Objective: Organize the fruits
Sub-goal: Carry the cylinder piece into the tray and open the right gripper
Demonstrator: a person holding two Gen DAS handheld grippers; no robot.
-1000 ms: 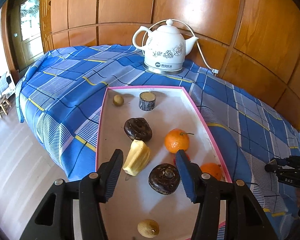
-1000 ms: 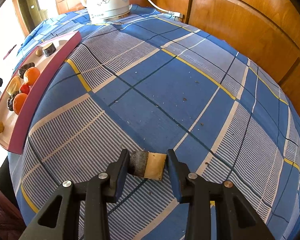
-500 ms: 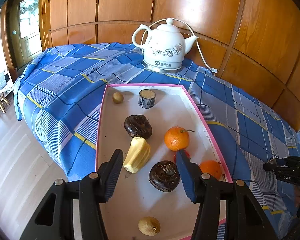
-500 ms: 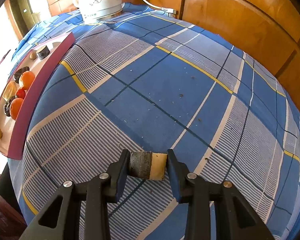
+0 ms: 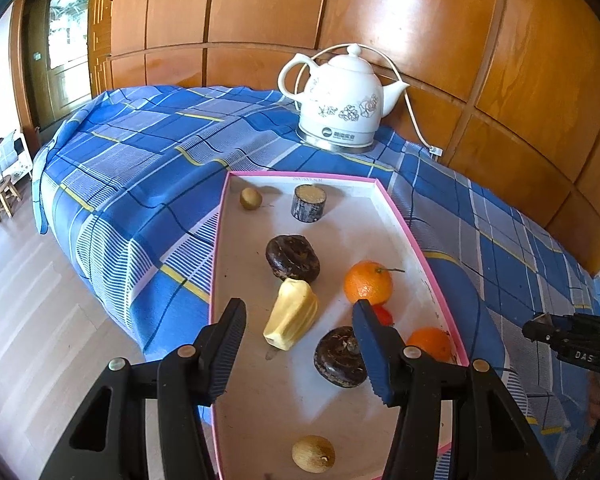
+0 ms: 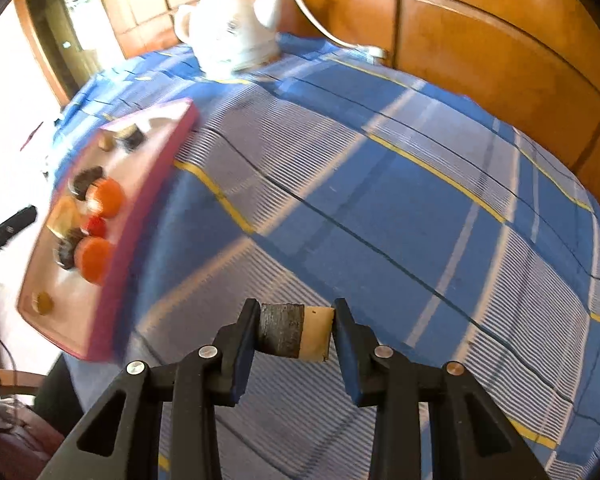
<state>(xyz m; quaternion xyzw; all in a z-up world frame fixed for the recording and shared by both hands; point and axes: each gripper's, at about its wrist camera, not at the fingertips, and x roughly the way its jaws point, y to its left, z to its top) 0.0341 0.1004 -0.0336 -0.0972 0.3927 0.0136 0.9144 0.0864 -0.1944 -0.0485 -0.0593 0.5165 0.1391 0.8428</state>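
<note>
A pink-rimmed tray [image 5: 360, 220] on the blue plaid cloth holds two oranges [image 5: 367, 283], two dark round fruits [image 5: 293, 258], a pale yellow ridged fruit [image 5: 291, 314], a small red fruit, two brown fruits [image 5: 313, 453] and a dark-barked cane stub [image 5: 309, 203]. My left gripper [image 5: 298, 308] hovers open over the tray's near half, its pads touching nothing. My right gripper [image 6: 296, 320] is shut on a second cane stub [image 6: 288, 332], dark bark with a tan cut end, held clear above the cloth. The tray [image 6: 140, 216] lies to its left, blurred.
A white electric kettle [image 5: 340, 100] with its cord stands at the back of the table against the wood-panelled wall. The cloth [image 6: 400, 208] right of the tray is bare. Floor and a small stool [image 5: 5, 198] lie off the table's left edge.
The right gripper has lifted the cane stub off the cloth and swung toward the tray, which now looks nearer. The left gripper has stayed put.
</note>
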